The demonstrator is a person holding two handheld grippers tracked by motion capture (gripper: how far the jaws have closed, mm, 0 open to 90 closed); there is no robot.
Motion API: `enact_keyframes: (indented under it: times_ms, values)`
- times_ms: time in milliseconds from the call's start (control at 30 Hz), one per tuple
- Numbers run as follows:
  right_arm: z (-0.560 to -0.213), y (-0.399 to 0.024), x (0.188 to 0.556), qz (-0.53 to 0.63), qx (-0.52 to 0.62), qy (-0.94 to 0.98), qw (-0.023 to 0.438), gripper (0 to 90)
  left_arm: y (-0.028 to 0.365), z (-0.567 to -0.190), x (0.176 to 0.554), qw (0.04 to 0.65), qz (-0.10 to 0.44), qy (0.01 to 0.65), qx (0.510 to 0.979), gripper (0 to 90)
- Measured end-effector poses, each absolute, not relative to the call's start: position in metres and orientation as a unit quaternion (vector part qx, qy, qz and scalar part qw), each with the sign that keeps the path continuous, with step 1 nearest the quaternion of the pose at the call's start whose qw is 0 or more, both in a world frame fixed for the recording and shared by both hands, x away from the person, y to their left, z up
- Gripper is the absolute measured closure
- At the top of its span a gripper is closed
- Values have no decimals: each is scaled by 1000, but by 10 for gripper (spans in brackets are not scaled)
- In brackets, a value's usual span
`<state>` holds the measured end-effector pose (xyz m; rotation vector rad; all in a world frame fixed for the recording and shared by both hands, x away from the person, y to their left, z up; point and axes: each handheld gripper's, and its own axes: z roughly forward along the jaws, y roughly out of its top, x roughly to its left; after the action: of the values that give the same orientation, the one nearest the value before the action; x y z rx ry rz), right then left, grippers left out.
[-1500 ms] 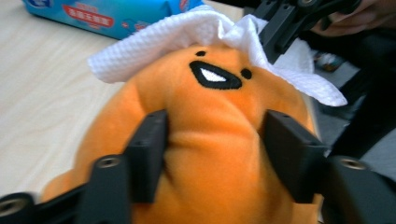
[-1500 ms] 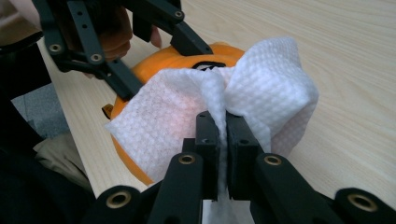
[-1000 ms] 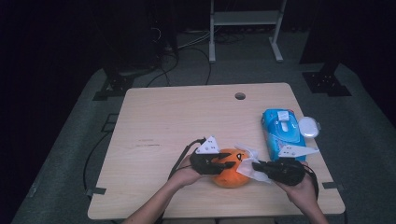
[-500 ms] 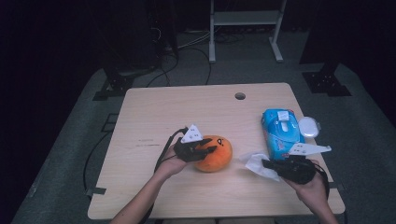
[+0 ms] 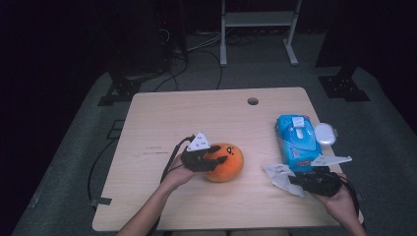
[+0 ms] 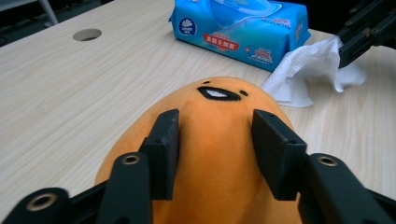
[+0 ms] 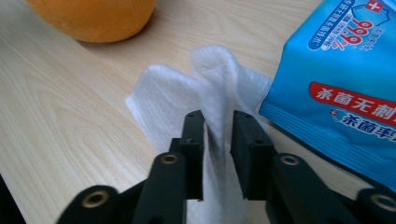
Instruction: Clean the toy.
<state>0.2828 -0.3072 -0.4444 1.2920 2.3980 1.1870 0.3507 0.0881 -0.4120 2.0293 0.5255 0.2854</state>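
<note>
The orange plush toy (image 5: 224, 162) (a rounded one with a small black-and-white face stitched on it) sits on the wooden table (image 5: 196, 118), a little toward the near edge and left of centre. The left gripper (image 5: 209, 161) grasps it from the left side, its two black pads pressed into the soft orange flanks just below the face. To the toy's right, well apart from it, a crumpled white wipe (image 5: 281, 175) lies on the tabletop, just beside the near end of the blue wipe packet (image 5: 296, 141). The right gripper (image 5: 294, 179) has a raised fold of that wipe between its jaws; they have just been opening, and a thin gap shows beside the fold, so the grip looks released. A small white lid (image 5: 325, 133) rests against the packet's far right side.
</note>
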Motion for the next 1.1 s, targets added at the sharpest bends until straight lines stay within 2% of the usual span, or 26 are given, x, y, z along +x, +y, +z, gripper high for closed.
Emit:
enact_keyframes:
  times_ms: [200, 367, 633, 1100]
  values:
    - [-442, -309, 285, 418, 430, 795, 88, 602, 94, -404, 347, 510, 103, 209, 828, 397]
    - [-441, -307, 289, 431, 426, 790, 91, 508, 102, -398, 348, 515, 113, 217, 822, 284]
    - [-442, -306, 292, 437, 425, 787, 94, 445, 125, -393, 347, 514, 128, 239, 814, 228]
    - [-439, -303, 292, 444, 420, 785, 98, 411, 169, -403, 337, 506, 149, 289, 799, 170]
